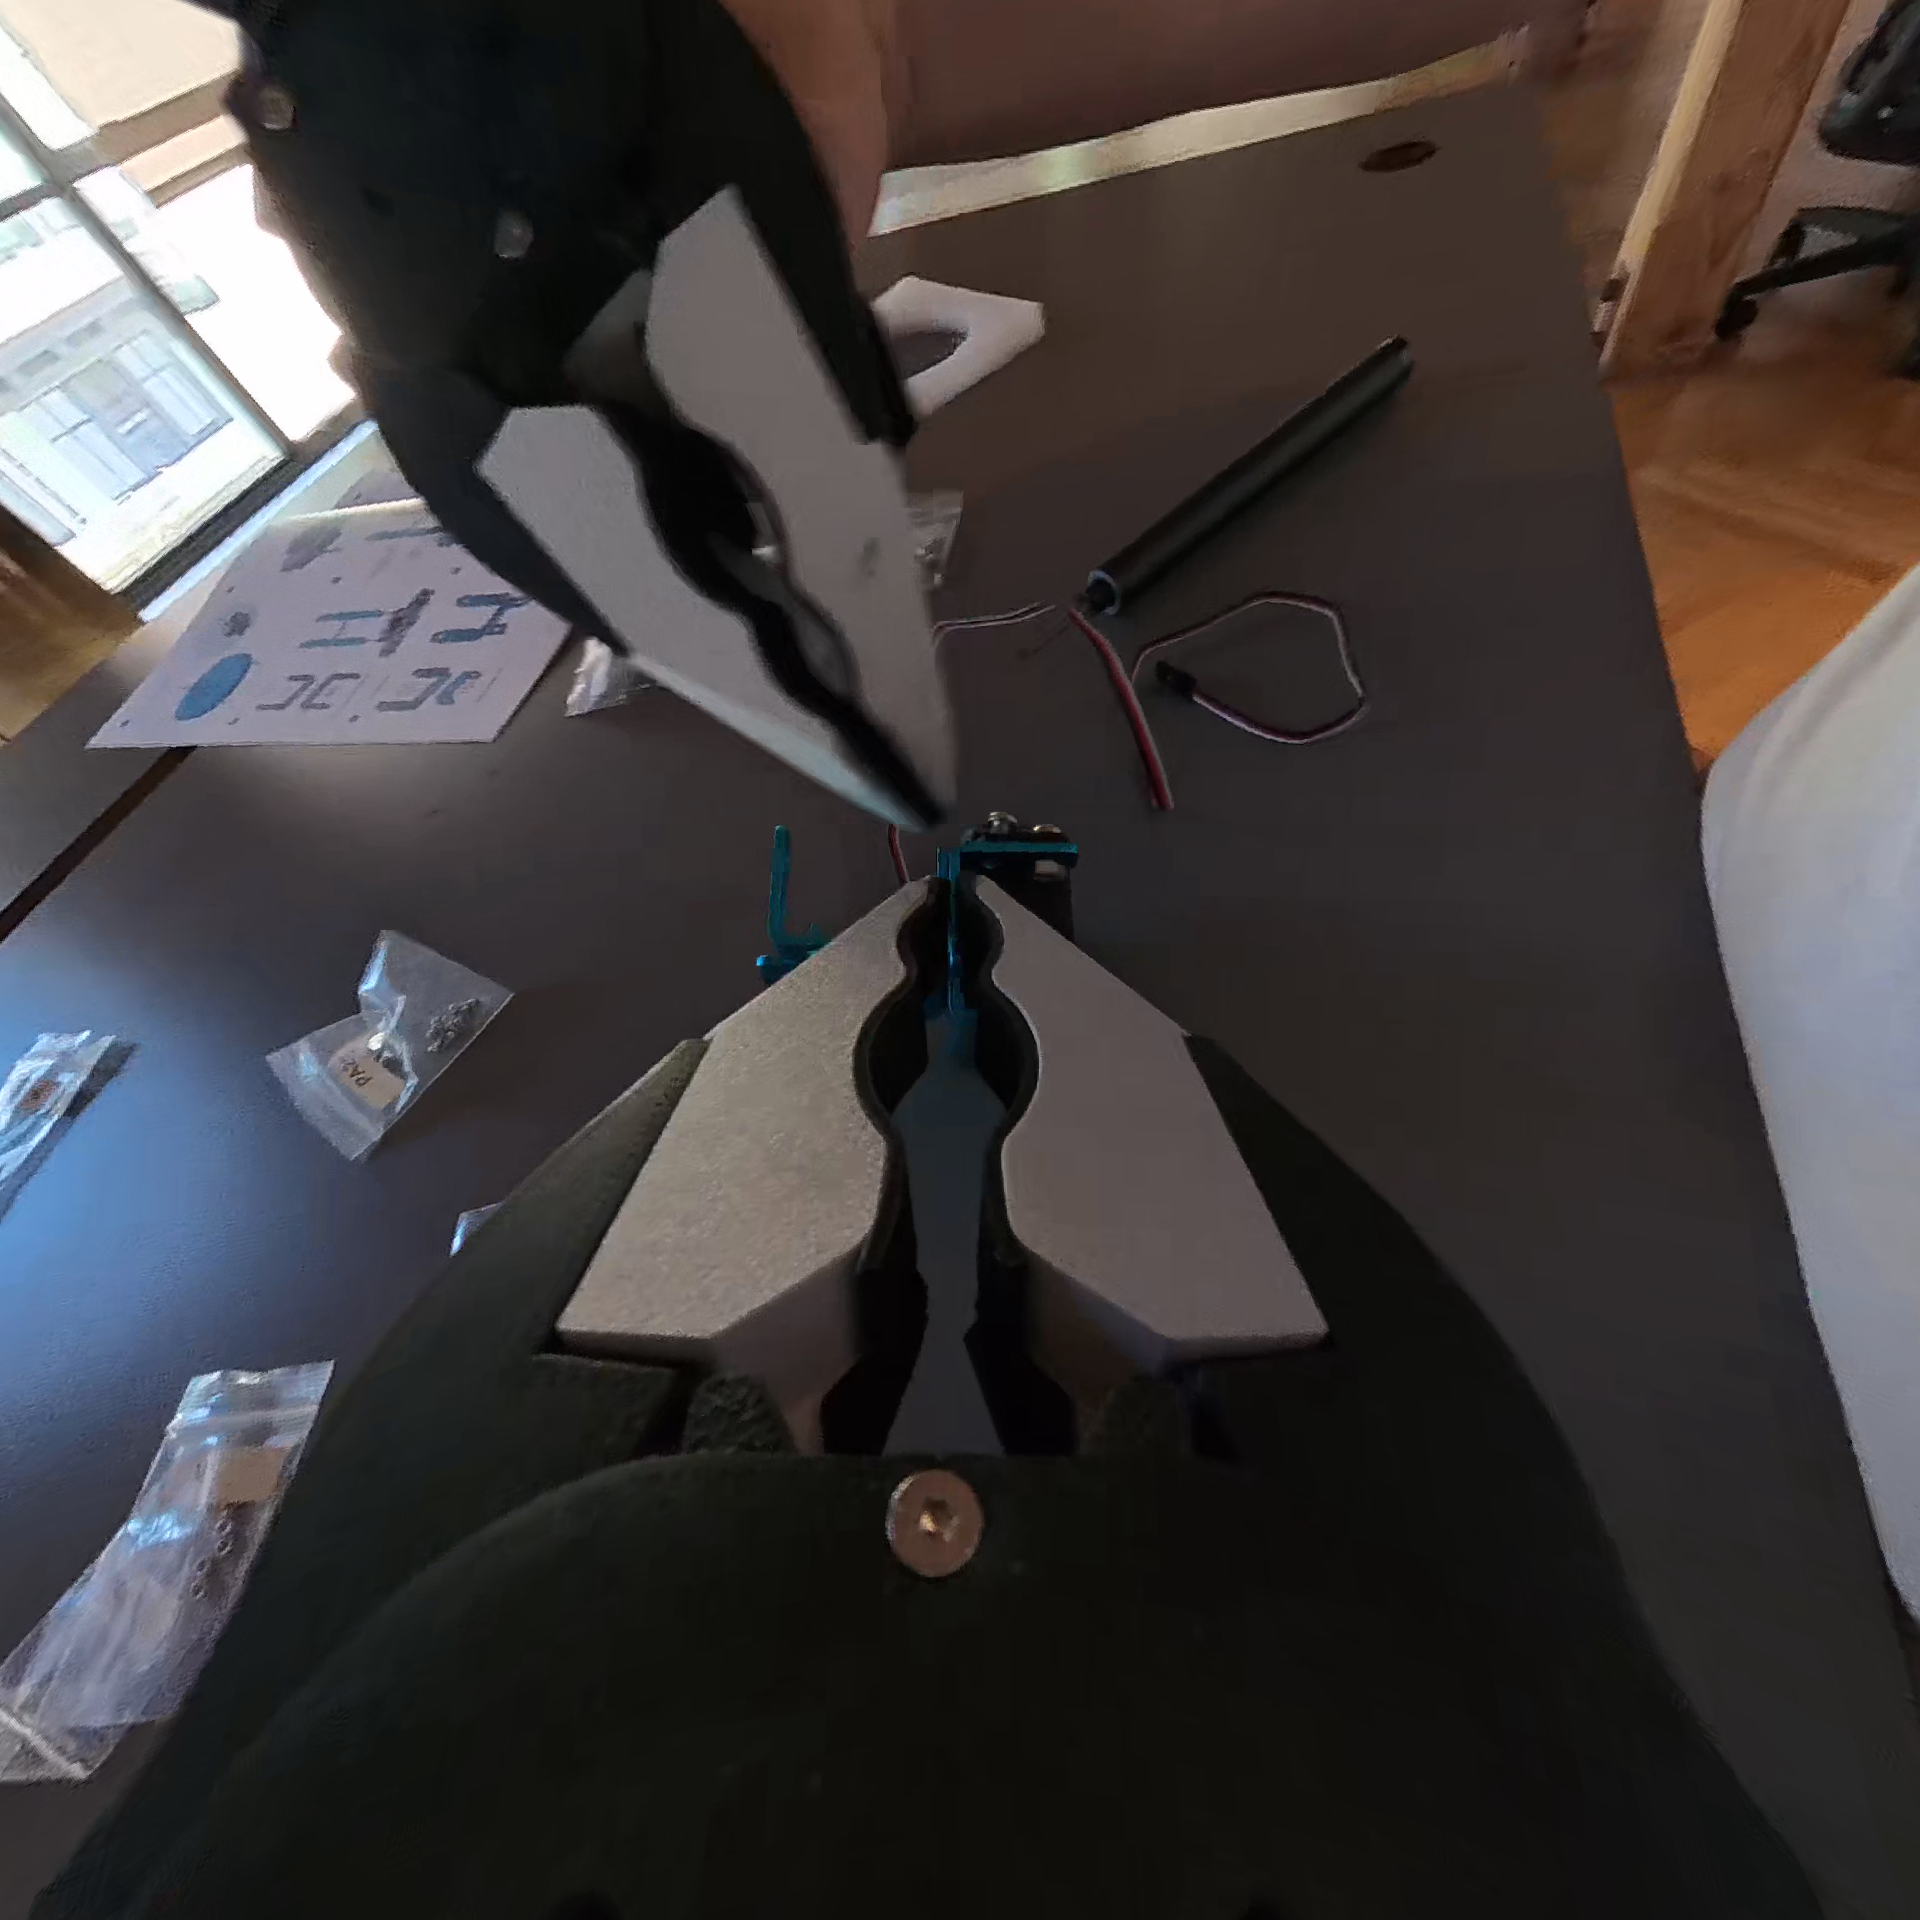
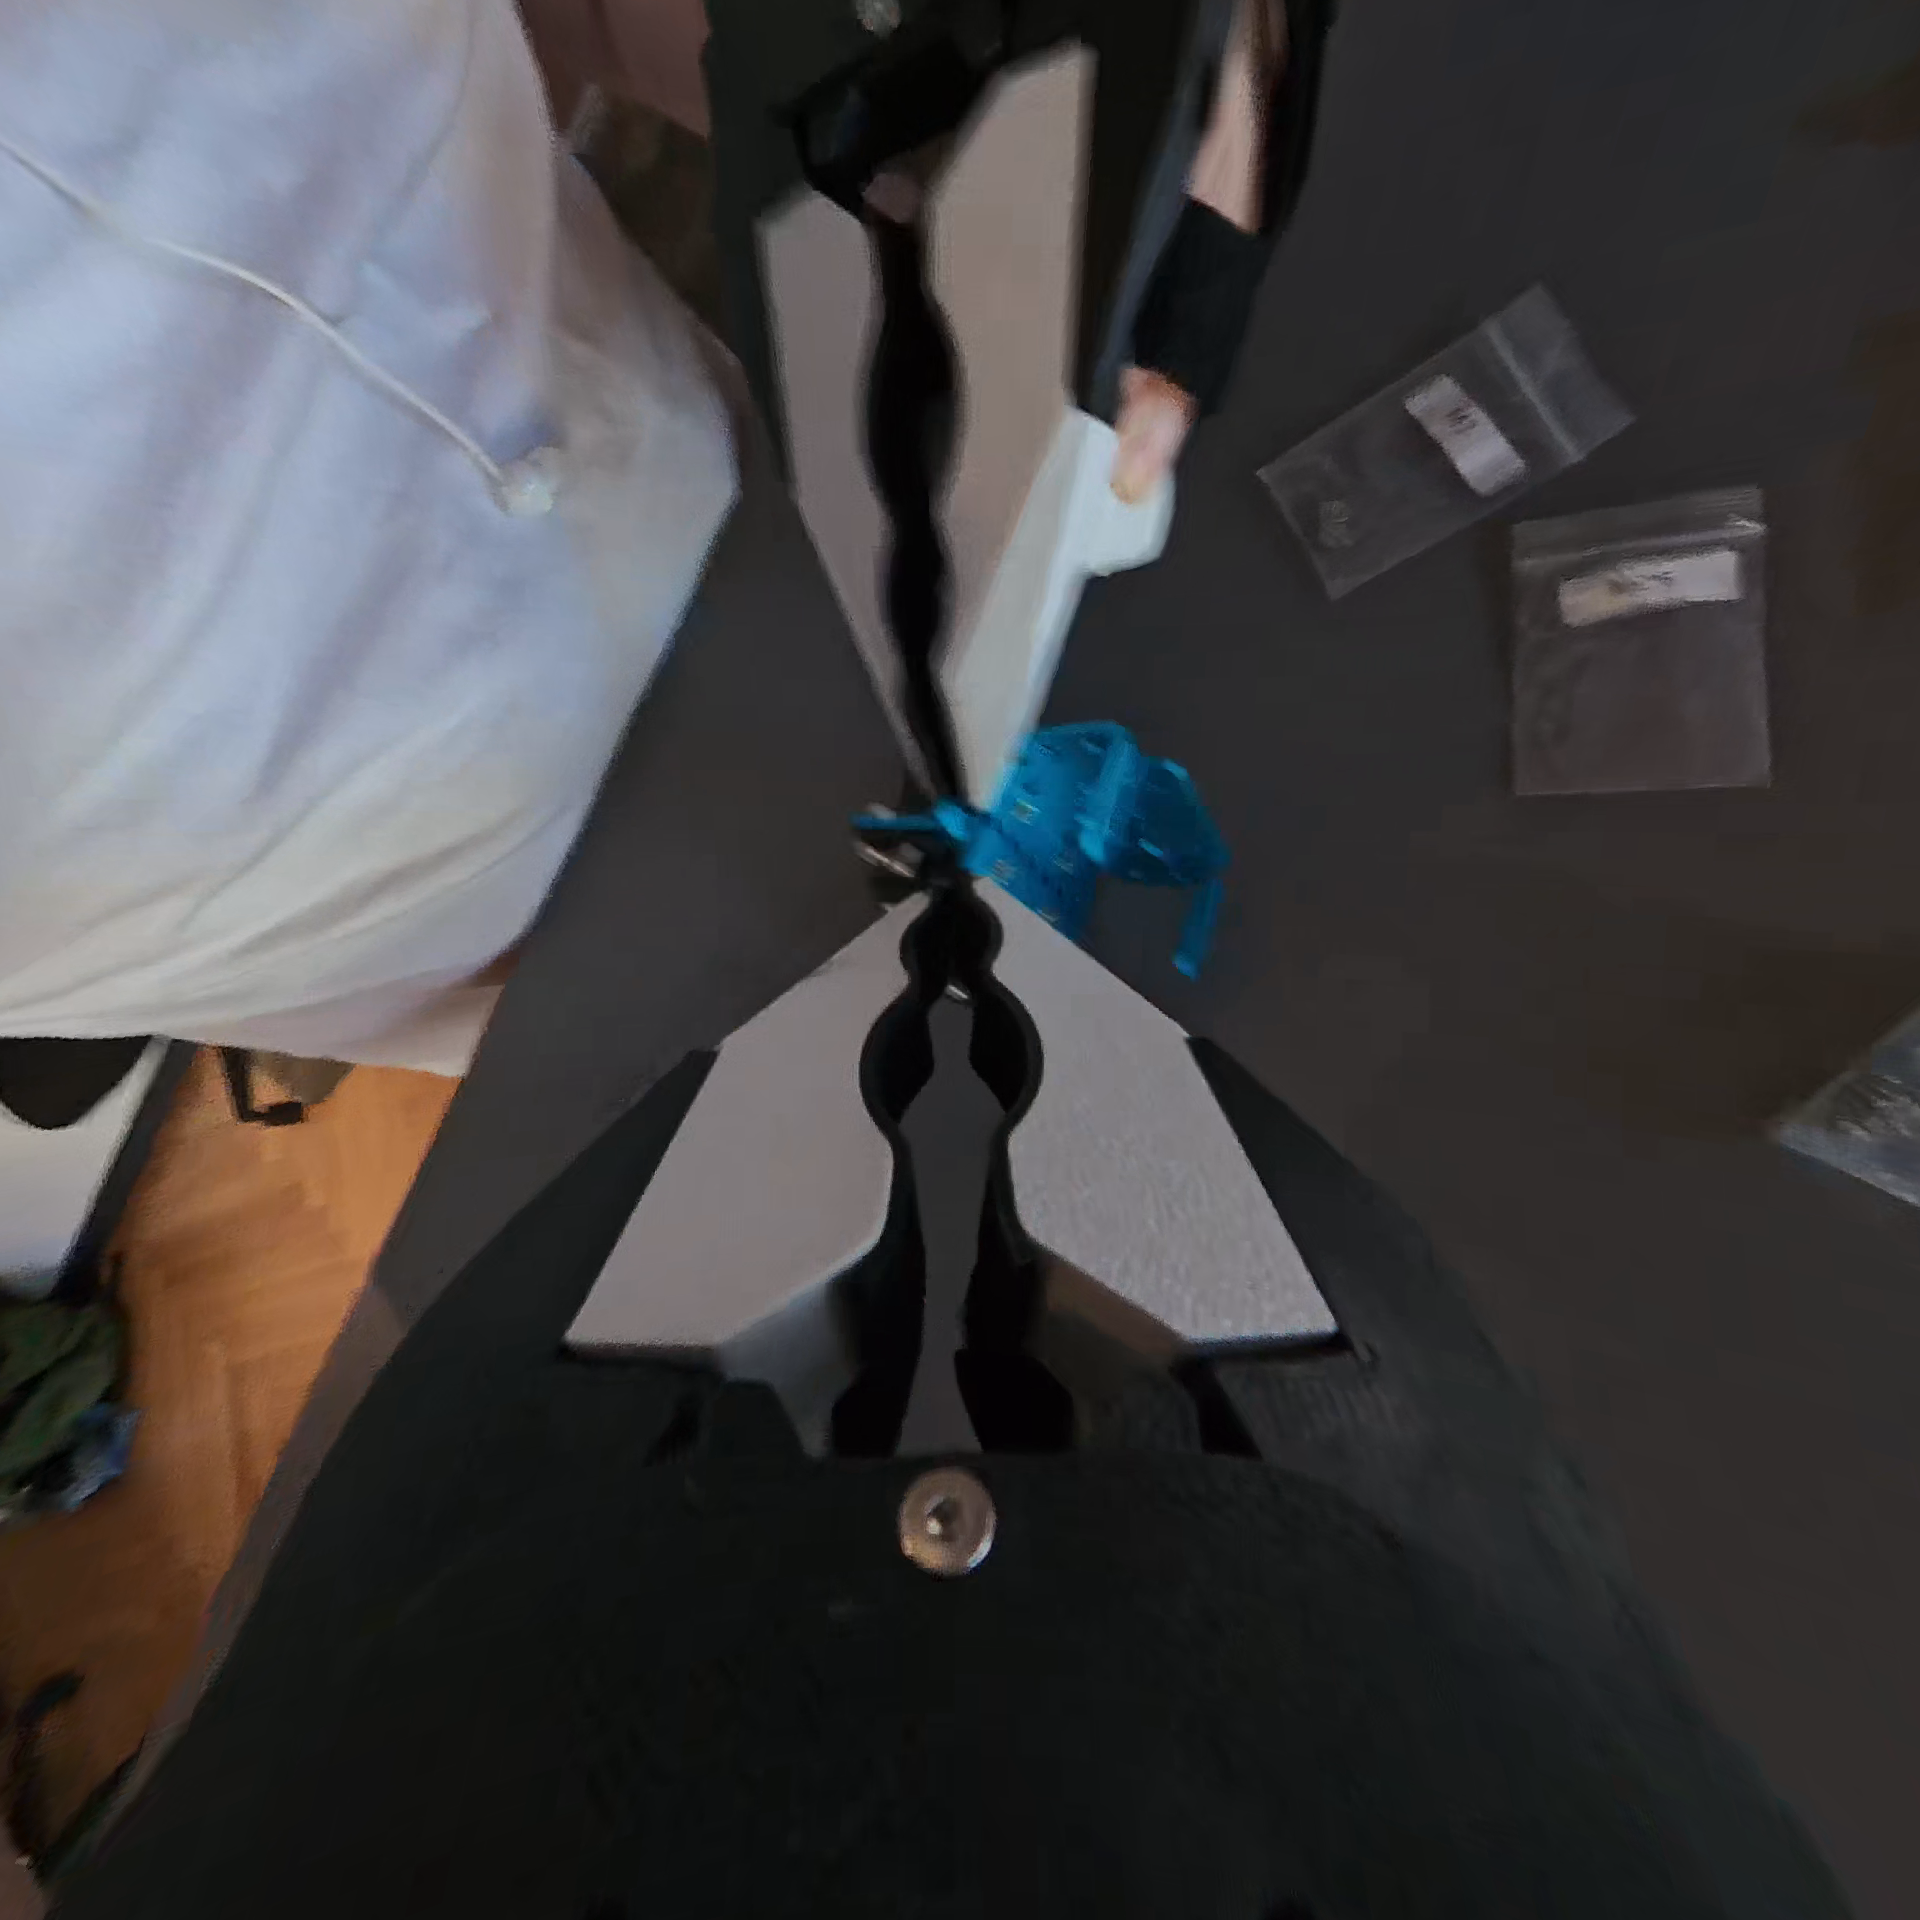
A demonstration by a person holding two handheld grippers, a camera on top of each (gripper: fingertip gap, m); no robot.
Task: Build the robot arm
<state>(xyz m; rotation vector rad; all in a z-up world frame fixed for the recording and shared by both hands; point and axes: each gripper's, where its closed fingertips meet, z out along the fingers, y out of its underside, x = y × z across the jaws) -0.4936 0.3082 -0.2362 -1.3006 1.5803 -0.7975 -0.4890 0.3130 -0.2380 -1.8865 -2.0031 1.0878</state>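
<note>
My left hand-held gripper (image 1: 951, 894) is clenched on a thin blue bracket (image 1: 954, 961), which stands edge-on between the tips just above the dark bench (image 1: 1351, 1039). In the right wrist view the bracket (image 2: 1091, 821) shows as a perforated blue piece held over the bench (image 2: 1455, 1143). My right hand-held gripper (image 2: 940, 904) is pinched nearly closed at that same joint, but blur keeps me from telling what it grips. From the left view it (image 1: 914, 816) comes down from above, tips almost meeting mine. Left of me lie 3 clear bags (image 1: 390, 1039) of small hardware. Farther off are a wire loop (image 1: 1262, 665), a black tube (image 1: 1252, 473), a printed sheet (image 1: 343, 644) and white foam (image 1: 977, 332).
</note>
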